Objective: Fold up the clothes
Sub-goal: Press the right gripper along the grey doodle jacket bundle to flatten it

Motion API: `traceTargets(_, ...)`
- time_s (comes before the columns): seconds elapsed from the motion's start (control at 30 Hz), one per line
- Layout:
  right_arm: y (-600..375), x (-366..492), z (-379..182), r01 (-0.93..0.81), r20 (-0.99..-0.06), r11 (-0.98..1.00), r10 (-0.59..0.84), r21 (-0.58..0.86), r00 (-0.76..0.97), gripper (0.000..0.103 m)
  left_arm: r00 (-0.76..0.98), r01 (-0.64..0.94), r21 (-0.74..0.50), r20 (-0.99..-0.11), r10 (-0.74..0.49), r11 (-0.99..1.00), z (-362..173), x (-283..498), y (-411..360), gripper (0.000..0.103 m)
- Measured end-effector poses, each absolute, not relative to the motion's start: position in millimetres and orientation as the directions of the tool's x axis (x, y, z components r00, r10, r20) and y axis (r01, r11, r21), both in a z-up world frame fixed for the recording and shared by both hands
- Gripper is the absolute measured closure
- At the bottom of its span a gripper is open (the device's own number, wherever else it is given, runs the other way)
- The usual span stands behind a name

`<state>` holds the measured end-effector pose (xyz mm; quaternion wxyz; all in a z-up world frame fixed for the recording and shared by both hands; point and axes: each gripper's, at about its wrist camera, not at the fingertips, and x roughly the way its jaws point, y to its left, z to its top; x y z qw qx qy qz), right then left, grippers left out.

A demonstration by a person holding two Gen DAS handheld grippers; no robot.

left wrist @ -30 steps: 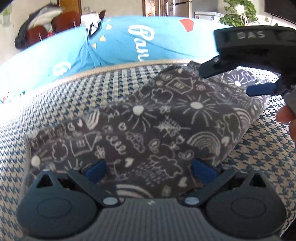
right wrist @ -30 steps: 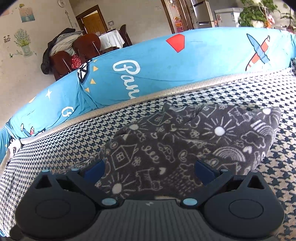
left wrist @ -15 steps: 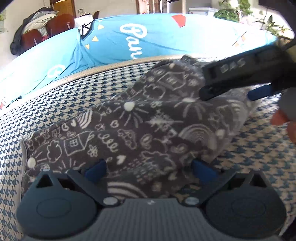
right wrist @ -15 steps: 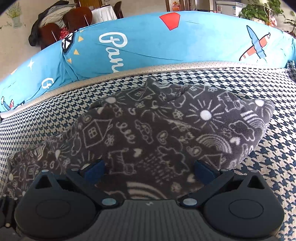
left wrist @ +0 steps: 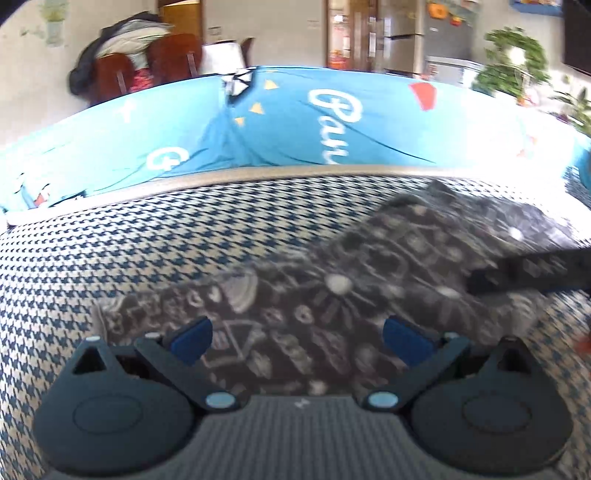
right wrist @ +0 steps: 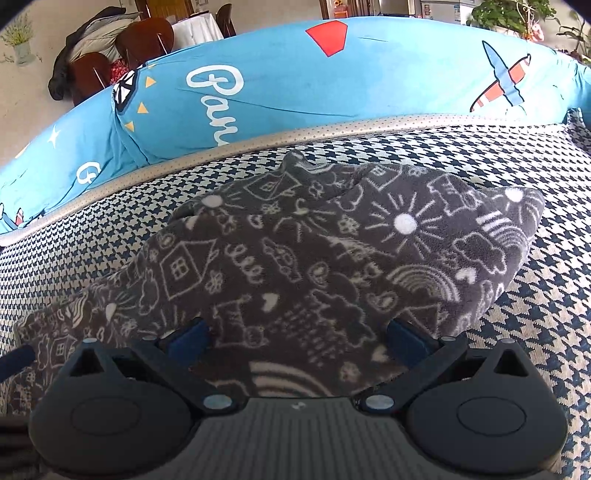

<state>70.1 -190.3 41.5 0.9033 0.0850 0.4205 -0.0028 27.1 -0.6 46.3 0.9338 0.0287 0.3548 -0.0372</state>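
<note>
A grey fleece garment (right wrist: 314,258) with white doodles lies folded and bunched on the houndstooth cushion (right wrist: 535,314). My right gripper (right wrist: 297,338) is open, its blue pads (right wrist: 406,338) wide apart over the garment's near edge. The left gripper (left wrist: 299,338) is open too, above the garment's (left wrist: 351,295) left end, and that view is blurred by motion. In the left wrist view the right gripper (left wrist: 532,271) shows as a dark bar over the garment's right part. A blue pad of the left gripper (right wrist: 16,360) peeks in at the right wrist view's left edge.
A long blue printed bolster (right wrist: 295,81) lines the far side of the cushion behind a beige piped edge (right wrist: 332,133). Bare houndstooth fabric (left wrist: 147,240) spreads to the left of the garment. Chairs with a coat (left wrist: 122,70) and plants (right wrist: 509,14) stand beyond.
The left wrist view has swung left and back, so the garment now sits lower and to the right and looks blurred. The right gripper has dropped lower over the garment. Both stay open.
</note>
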Motion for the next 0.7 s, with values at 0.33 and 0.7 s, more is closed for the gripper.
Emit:
traceTargets(0.33, -191, 65, 39, 0.114, -0.725, 0.977, 0.053, 0.18, 0.687, 0.0, 0.697, 0.027, 0.015, -0.717, -0.008, 1.0, 20, 75, 2, 0.0)
traceTargets(0.7, -182, 72, 38, 0.082, -0.752, 0.99, 0.031, 0.112, 0.658, 0.0, 0.644, -0.006, 0.028, -0.764, 0.026, 1.0, 8, 104, -4, 0.0)
